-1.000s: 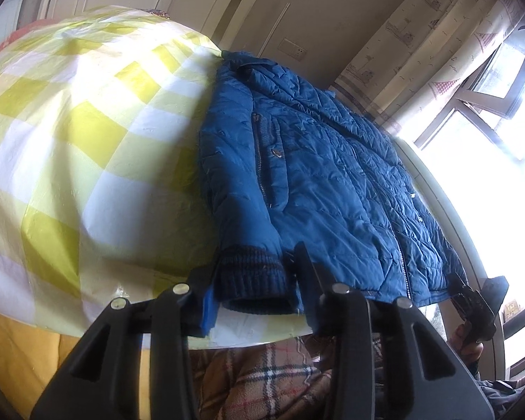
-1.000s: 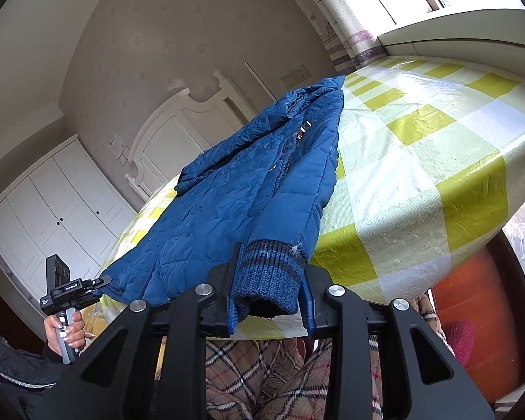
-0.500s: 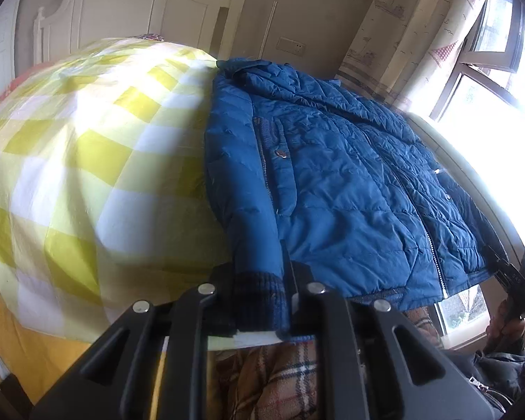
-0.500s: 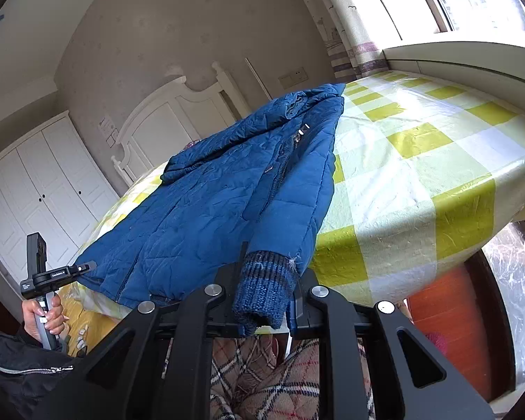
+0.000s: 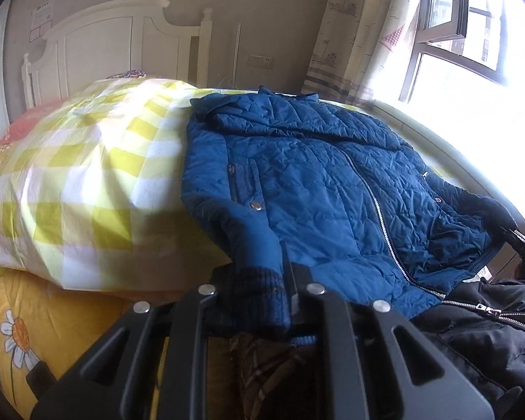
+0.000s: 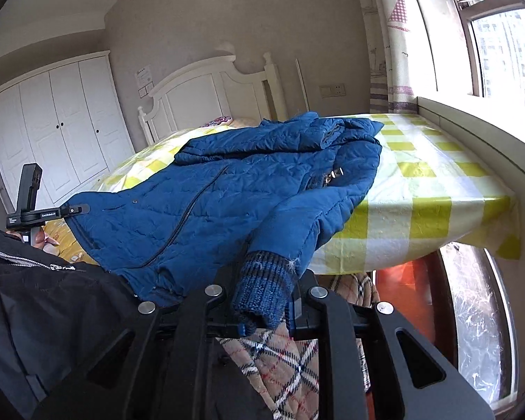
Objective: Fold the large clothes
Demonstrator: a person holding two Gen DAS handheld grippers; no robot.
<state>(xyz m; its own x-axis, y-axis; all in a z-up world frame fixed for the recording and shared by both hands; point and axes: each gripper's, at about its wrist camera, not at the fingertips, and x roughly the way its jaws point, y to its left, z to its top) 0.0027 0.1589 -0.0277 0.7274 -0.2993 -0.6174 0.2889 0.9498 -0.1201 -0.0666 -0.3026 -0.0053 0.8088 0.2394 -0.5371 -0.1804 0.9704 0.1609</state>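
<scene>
bed (image 5: 87, 189) with a yellow-and-white checked cover (image 6: 420, 189), smooth and slightly shiny, fills most of both views; white wooden headboard (image 5: 129, 38) behind it. blue quilted jacket (image 5: 315, 189) lies flat, front up, zipped, across the near part of the bed, collar toward the headboard, hem hanging over the near edge. puffy stitched fabric, metal zip down the middle, snap buttons, ribbed knit cuffs in darker blue.

left tool (image 5: 259, 301) pressed together, pinching the left-view cuff (image 5: 259, 294) at the near edge of the bed, sleeve running up along the jacket side. right tool (image 6: 262, 301) also pressed together, pinching the other ribbed cuff (image 6: 262, 287), sleeve bent and draped off the bed edge.

plaid fabric (image 6: 283, 357) below the right tool. black zipped coat (image 5: 490, 329) of the person at the frame edge. white wardrobe (image 6: 52, 129) at the far wall, curtain (image 6: 392, 35) by the window.
</scene>
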